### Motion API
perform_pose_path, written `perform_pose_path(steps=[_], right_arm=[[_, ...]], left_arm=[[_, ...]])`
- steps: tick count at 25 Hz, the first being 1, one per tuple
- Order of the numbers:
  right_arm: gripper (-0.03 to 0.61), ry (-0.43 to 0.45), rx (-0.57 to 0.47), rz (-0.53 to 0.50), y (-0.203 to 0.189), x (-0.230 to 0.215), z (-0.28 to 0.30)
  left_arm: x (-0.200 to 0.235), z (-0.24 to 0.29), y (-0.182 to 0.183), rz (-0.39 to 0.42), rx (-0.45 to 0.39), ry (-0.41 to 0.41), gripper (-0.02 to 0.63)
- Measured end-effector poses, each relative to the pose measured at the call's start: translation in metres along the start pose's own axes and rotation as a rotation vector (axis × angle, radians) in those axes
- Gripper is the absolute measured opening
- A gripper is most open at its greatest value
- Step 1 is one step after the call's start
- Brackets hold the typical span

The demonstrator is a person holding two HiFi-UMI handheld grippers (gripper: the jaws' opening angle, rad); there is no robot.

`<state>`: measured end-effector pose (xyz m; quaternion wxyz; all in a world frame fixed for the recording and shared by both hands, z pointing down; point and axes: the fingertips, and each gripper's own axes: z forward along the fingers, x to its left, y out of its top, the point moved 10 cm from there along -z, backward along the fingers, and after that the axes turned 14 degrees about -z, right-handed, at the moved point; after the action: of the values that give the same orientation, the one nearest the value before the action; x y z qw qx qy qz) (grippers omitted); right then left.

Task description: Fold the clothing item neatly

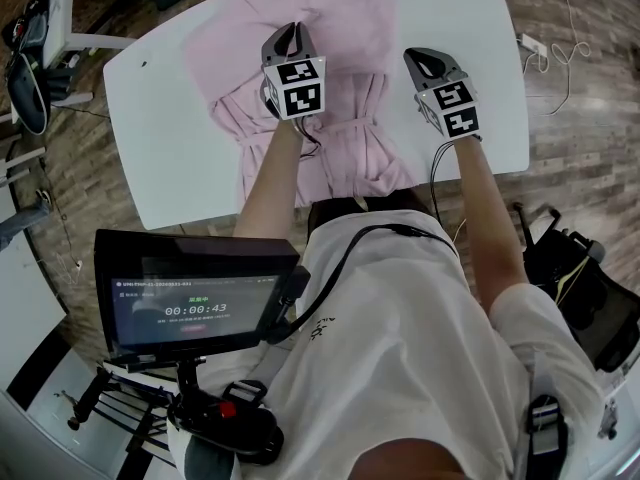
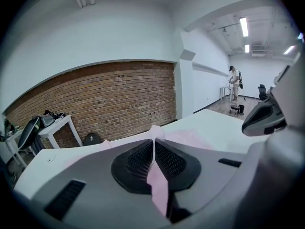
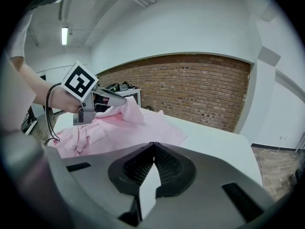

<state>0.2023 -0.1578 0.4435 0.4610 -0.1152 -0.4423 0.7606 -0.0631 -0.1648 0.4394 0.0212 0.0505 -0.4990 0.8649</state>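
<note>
pink garment pinched in the left claw, right claw shut over bare counter

the pink garment [image 1: 345, 68] lies spread across the middle of the white counter [image 1: 170, 98], its gathered, strappy end reaching the near edge by the person. the left claw [image 1: 292, 30] sits over the garment's middle, its jaws pressed on a thin fold of the pink cloth. the left gripper view shows that fold running up between the pads, and the right gripper view shows it pulled into a small peak off the counter. the right claw [image 1: 418, 58] is just beside the garment's right edge, over bare counter. its jaws are pressed together at the tips with nothing between them, and only white counter shows through the gap behind.

as for writing, the monitor [image 1: 195, 293] mounted in front of the person shows a timer reading 00:00:43. the smaller lines around it are too blurred to read. each claw's cube carries black-and-white square markers.
</note>
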Motion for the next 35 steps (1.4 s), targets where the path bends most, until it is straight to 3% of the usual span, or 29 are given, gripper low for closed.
perform_pose_path(steps=[14, 29, 35], right_arm=[[0.005, -0.004, 0.012, 0.004, -0.002, -0.005, -0.008], [0.005, 0.013, 0.018, -0.001, -0.001, -0.006, -0.006], [0.005, 0.028, 0.042, -0.008, -0.002, -0.001, 0.024]], left_arm=[[-0.033, -0.008, -0.017, 0.053, 0.028, -0.049, 0.015], [-0.061, -0.015, -0.048, 0.164, 0.069, -0.092, 0.015], [-0.046, 0.000, -0.067, 0.175, 0.102, -0.114, 0.015]])
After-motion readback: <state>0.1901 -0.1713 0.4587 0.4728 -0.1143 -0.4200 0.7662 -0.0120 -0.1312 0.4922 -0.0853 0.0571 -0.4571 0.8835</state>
